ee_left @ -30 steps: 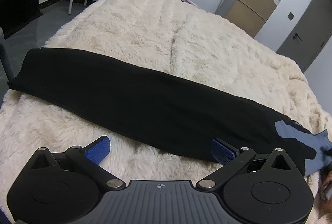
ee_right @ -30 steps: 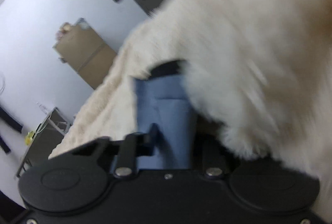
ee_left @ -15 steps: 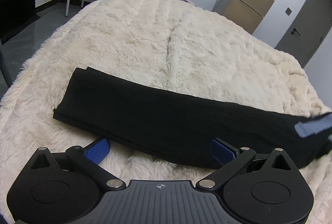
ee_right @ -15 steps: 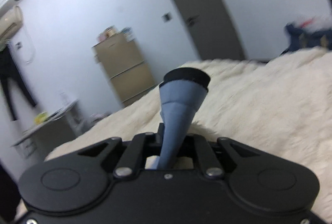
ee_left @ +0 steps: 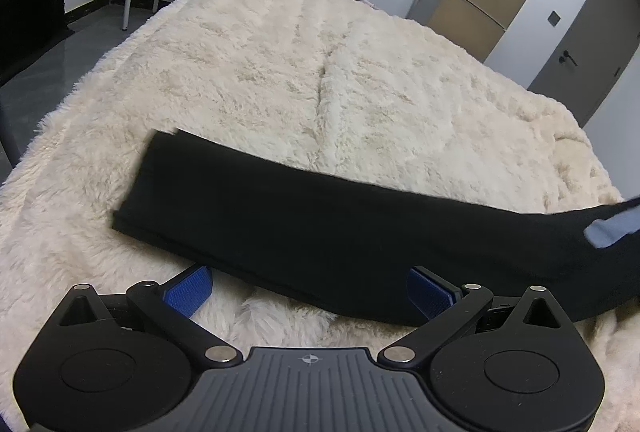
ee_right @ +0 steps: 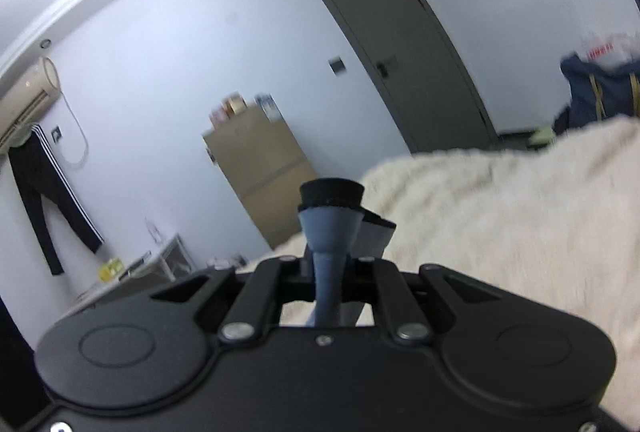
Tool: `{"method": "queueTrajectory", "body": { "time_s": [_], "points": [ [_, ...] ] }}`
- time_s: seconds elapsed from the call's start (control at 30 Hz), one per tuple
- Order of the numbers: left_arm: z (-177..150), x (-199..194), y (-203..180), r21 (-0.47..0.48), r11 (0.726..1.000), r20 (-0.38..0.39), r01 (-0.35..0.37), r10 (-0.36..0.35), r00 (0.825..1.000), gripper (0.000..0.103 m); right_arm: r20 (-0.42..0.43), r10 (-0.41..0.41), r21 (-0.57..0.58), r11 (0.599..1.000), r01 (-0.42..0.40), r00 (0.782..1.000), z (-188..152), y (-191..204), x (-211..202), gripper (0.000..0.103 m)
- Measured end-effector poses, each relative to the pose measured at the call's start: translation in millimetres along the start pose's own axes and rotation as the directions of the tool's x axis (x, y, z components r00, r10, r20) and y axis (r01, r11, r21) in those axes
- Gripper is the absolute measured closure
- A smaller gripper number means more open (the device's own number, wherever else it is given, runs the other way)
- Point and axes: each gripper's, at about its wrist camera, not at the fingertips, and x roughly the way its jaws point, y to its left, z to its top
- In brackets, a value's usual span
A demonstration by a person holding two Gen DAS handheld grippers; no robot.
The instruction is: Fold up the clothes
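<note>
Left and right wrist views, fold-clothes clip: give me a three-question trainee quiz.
1. True or false: the left gripper is open and holds nothing.
2. What does the right gripper grip? A) white blanket B) blue-grey end of the black garment C) nothing
3. Fill in: the garment lies on a fluffy cream ____.

Key: 1 true; 2 B; 3 blanket.

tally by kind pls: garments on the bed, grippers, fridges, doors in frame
Garments on the bed: 1, the black garment with a blue-grey end
Grippers: 2, the left gripper open near the garment's edge, the right gripper shut on the blue-grey end
Fridges: 1, the fridge
Doors: 1, the door
Total: 5
</note>
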Motion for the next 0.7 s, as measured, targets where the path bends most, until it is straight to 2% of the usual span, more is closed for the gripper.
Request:
{"method": "queueTrajectory", "body": {
  "time_s": [0.07, 0.13, 0.23, 0.33, 0.47, 0.53, 0.6, 0.67, 0.7],
  "points": [
    [0.0, -1.7, 0.1, -0.002, 1.000, 0.005, 0.003, -0.003, 1.000, 0.000, 0.005, -0.006, -0.021, 1.000, 0.006, 1.000, 4.1, 0.0, -2.8, 0.097],
    [0.1, -3.1, 0.7, -0.006, 1.000, 0.008, 0.004, -0.004, 1.000, 0.000, -0.012, -0.045, -0.070, 0.997, 0.044, 0.999, 1.4, -0.8, -1.4, 0.097],
    [0.1, -8.2, 3.7, -0.026, 1.000, 0.031, -0.001, 0.002, 1.000, 0.000, -0.021, -0.163, -0.120, 0.980, 0.159, 0.986, -17.7, -5.7, 1.7, 0.097],
    [1.7, -14.2, 10.0, -0.061, 0.998, 0.063, 0.002, 0.002, 0.998, 0.000, 0.016, -0.146, -0.173, 0.974, 0.147, 0.989, -31.9, 19.7, -2.6, 0.097],
    [7.4, -25.6, 21.2, -0.123, 0.992, 0.135, 0.012, 0.004, 0.991, 0.000, 0.074, -0.051, -0.386, 0.919, 0.076, 0.996, -62.7, 99.1, -16.2, 0.097],
    [9.2, -39.6, 27.8, -0.155, 0.988, 0.217, 0.002, 0.032, 0.976, 0.000, 0.084, 0.007, -0.486, 0.874, 0.035, 0.996, -82.9, 141.1, -26.5, 0.097],
    [10.6, -51.1, 30.4, -0.158, 0.987, 0.285, -0.022, 0.067, 0.956, 0.000, 0.052, 0.101, -0.566, 0.823, -0.054, 0.994, -118.6, 194.8, -36.1, 0.097],
    [11.5, -67.8, 34.7, -0.161, 0.986, 0.378, -0.052, 0.111, 0.919, 0.000, -0.019, 0.167, -0.612, 0.778, -0.144, 0.986, -156.0, 238.0, -42.3, 0.097],
    [11.8, -77.3, 40.4, -0.175, 0.982, 0.425, -0.066, 0.135, 0.895, 0.000, -0.058, 0.196, -0.630, 0.753, -0.189, 0.979, -174.7, 258.8, -45.2, 0.097]
  ]
}}
